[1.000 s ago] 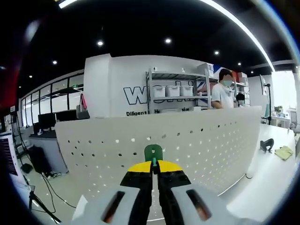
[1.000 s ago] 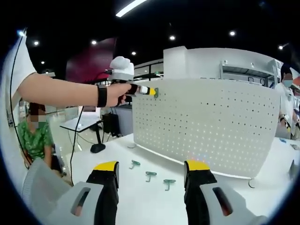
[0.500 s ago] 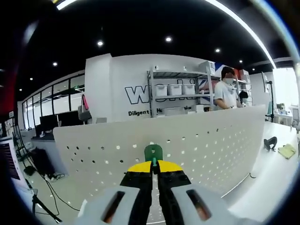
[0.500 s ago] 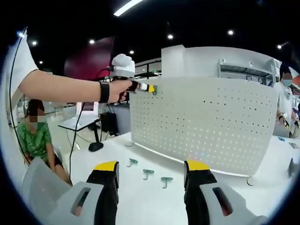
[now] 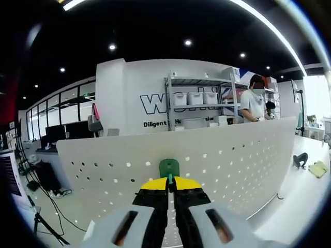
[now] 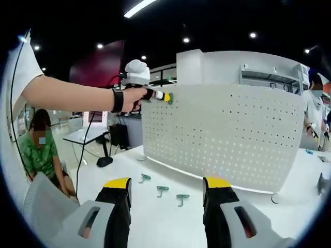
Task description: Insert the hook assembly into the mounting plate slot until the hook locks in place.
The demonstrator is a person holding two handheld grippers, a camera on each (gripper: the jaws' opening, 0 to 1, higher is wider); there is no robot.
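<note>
Left gripper view: the left gripper pinches the green hook between closed jaws, presenting it to the top row of holes in the white perforated mounting plate, apparently for insertion; shelving and lettering stand on the wall behind. Right gripper view: the right gripper hangs spread and empty above the white table, where three spare hooks lie near the plate's base

I'm looking past to a white wall with dark lettering, metal shelves holding white bins, ceiling spotlights on a dark ceiling, monitors left, a seated person beside a desk.
</note>
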